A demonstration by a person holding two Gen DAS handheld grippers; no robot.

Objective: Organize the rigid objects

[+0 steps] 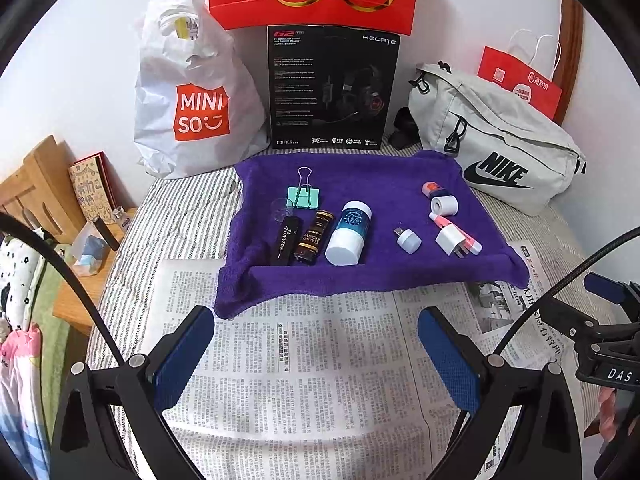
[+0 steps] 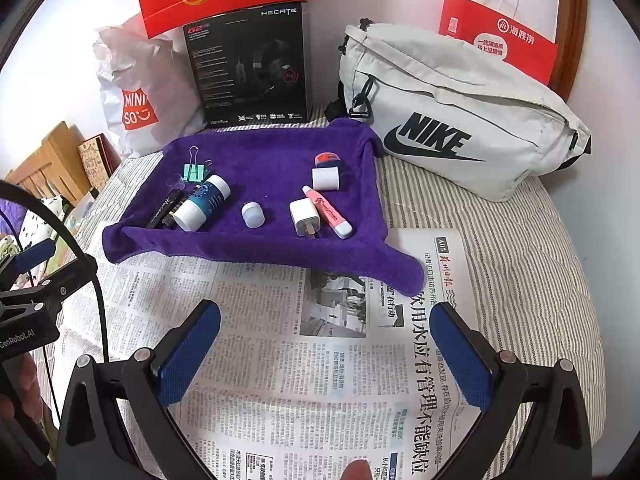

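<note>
Purple towel (image 1: 360,276) (holding clutter) lies beyond both gaping tools.

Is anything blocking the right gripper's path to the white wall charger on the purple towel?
Nothing visible: only flat newspaper and the purple towel's raised front edge lie between the open right gripper and the white wall charger.

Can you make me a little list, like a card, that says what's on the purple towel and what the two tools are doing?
surface: newspaper on a striped bed
towel: purple towel, holding small items
left group: mint binder clip, black tube, brown tube, blue-and-white bottle
right group: white charger plug, pink highlighter, small white cap
left tool: open, empty, over the newspaper
right tool: open, empty, over the newspaper
</note>
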